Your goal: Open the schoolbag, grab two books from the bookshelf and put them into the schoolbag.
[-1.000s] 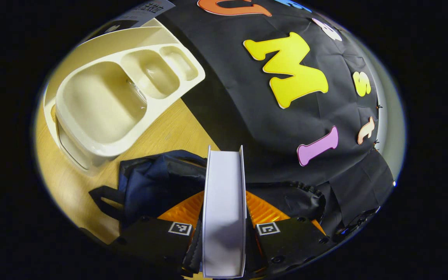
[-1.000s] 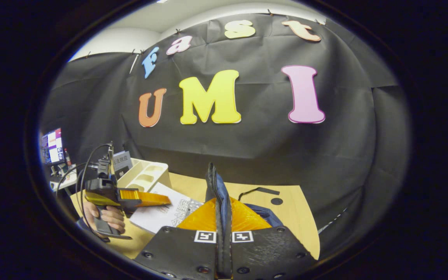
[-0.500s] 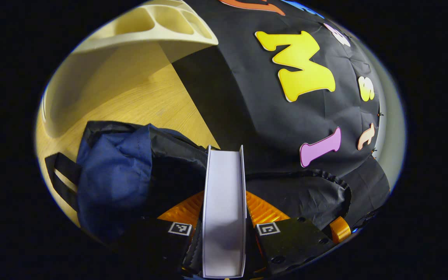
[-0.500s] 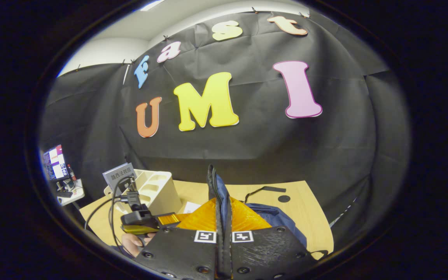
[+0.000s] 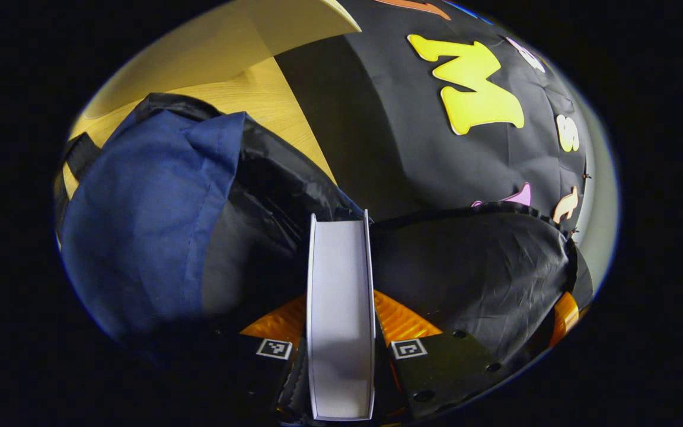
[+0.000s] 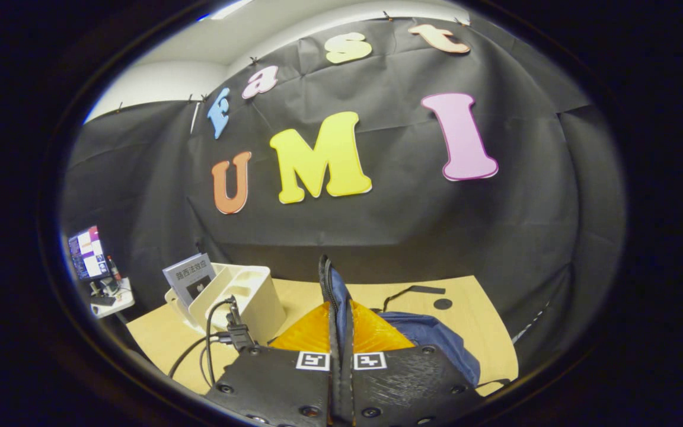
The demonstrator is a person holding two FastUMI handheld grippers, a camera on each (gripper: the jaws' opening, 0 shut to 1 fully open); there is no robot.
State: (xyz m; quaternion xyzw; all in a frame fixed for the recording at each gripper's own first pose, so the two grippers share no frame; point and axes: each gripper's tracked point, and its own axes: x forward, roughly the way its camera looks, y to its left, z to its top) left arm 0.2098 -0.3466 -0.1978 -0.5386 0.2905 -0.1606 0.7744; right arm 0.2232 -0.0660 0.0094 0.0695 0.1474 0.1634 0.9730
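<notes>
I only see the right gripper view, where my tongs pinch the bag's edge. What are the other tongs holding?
Observer: The left tongs are shut on a white book, seen edge-on.
Operator: Is the bag open?
Observer: Yes, the schoolbag gapes, its black lining spread on both sides of the book.
Operator: Is the book inside?
Observer: Its far end is at the mouth; how deep, I cannot tell.

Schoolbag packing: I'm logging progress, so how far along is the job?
Done: the schoolbag is open, its edge pinched by the right gripper. In hand: the left gripper holds a book at the opening. Left: release it; another book stands in the bookshelf.
</notes>
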